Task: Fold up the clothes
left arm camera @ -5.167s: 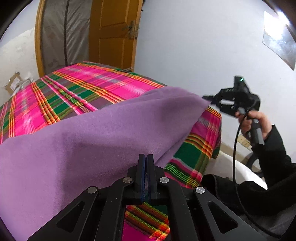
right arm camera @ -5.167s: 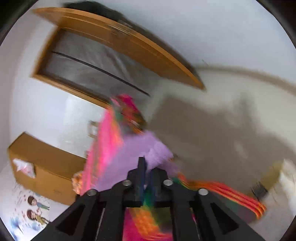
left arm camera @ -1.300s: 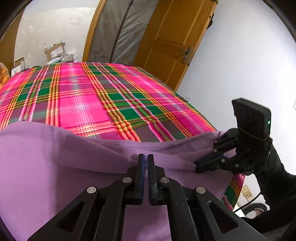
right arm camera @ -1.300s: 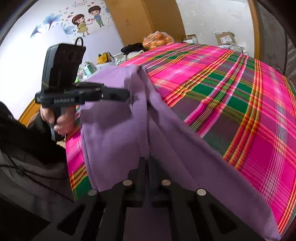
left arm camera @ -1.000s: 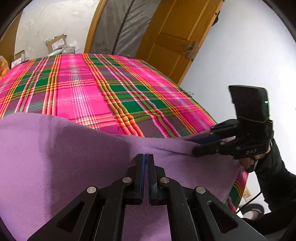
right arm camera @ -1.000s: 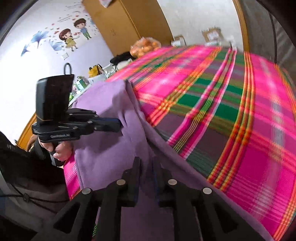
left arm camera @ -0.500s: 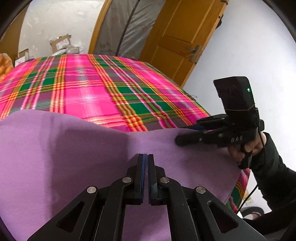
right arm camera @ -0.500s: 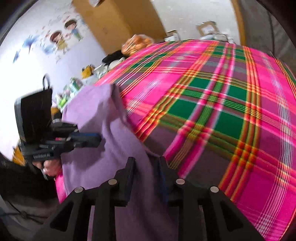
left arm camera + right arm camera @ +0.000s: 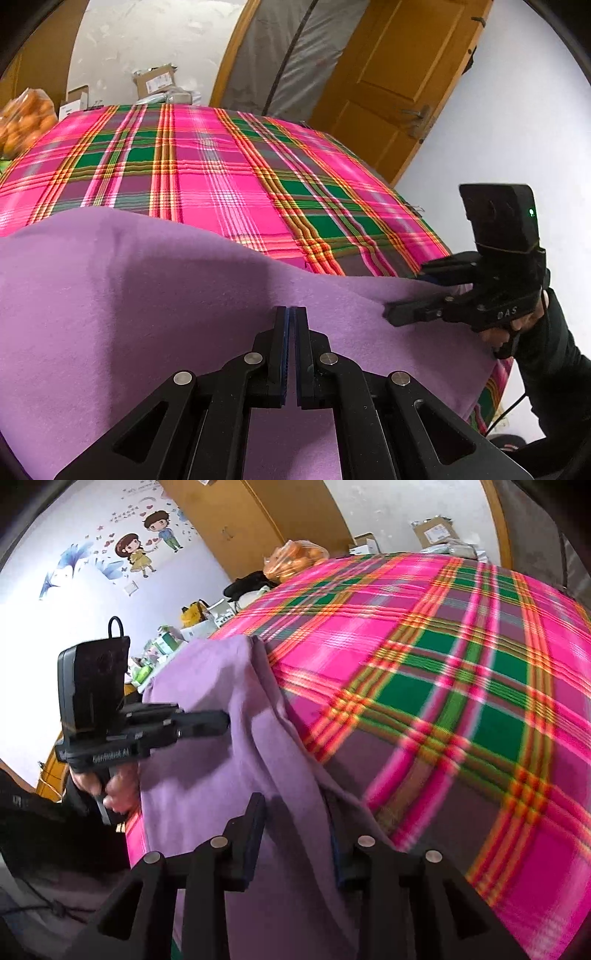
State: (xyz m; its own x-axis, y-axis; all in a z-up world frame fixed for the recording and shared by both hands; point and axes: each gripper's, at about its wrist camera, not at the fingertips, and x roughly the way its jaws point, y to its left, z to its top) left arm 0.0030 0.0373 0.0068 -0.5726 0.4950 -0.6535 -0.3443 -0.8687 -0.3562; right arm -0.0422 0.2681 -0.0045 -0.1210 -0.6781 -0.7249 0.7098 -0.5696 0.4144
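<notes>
A purple cloth (image 9: 155, 295) lies over the near part of a pink and green plaid cover (image 9: 229, 173) and hangs off its edge. My left gripper (image 9: 291, 312) is shut, with its pads pressed together on the cloth. In the right wrist view the left gripper (image 9: 221, 720) points across the cloth (image 9: 207, 775). My right gripper (image 9: 293, 805) is open, and a raised fold of the cloth runs between its fingers. From the left wrist view the right gripper (image 9: 404, 291) sits at the cloth's right corner, jaws apart.
A bag of oranges (image 9: 295, 559) and cardboard boxes (image 9: 155, 79) sit past the far edge. A wooden door (image 9: 399, 74) stands at the back right. Clutter (image 9: 192, 627) lines the left side. A dark sleeve (image 9: 546, 354) holds the right gripper.
The cloth, held up in the air five seconds ago, now rests on the plaid cover. Over the last second my right gripper opened and let go of its corner. The left stays shut.
</notes>
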